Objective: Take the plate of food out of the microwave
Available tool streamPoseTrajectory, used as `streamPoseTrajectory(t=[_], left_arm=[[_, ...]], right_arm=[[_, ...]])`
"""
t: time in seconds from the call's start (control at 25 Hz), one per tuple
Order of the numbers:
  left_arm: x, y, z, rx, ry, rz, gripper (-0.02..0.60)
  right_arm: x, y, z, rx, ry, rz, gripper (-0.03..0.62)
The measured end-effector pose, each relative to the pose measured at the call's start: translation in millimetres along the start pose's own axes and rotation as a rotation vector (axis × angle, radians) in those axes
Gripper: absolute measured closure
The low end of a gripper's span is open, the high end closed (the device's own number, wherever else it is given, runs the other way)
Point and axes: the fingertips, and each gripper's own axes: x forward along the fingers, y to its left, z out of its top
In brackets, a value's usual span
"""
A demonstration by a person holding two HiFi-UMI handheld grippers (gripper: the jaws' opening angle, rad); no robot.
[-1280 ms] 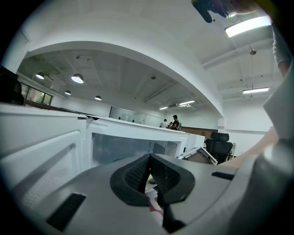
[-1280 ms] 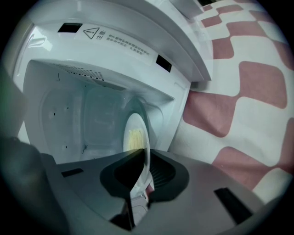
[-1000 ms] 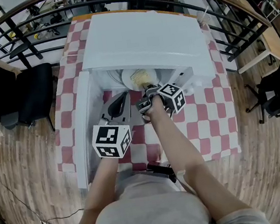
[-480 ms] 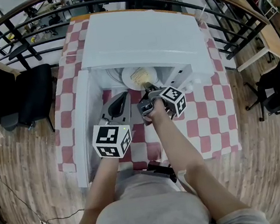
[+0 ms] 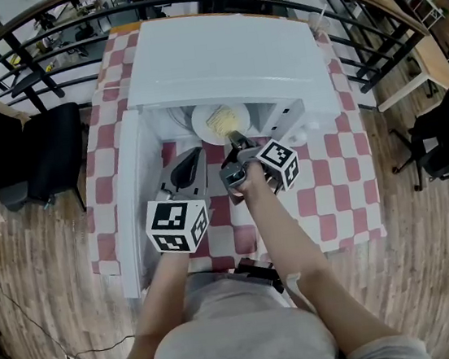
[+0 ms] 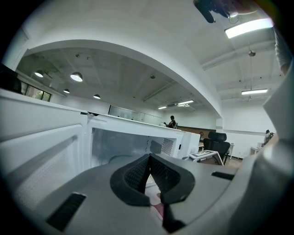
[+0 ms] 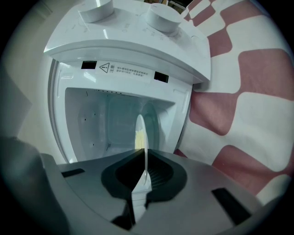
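Right gripper (image 7: 145,161) pinches the plate (image 5: 202,128) rim straight ahead to slide it out of the microwave (image 5: 224,51); left gripper (image 6: 149,159) is closed on nothing alongside.

We see the right gripper (image 7: 144,176) clamped on the rim of the white plate (image 7: 140,131), which shows edge-on. There's a bit of yellow food (image 7: 137,140) on the plate. Behind it is the open microwave (image 7: 92,114) cavity, with two round knobs (image 7: 164,18) on the panel above. A red-and-white checked cloth (image 7: 239,105) covers the tabletop at right.
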Motion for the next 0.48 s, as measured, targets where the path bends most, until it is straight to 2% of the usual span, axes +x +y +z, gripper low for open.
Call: streamPoseTrajectory(t=[0.48], left_arm=[[-9, -5, -3, -0.004, -0.016, 0.024, 0.581]], right_arm=[[-24, 7, -6, -0.024, 0.044, 0.041, 0.563]])
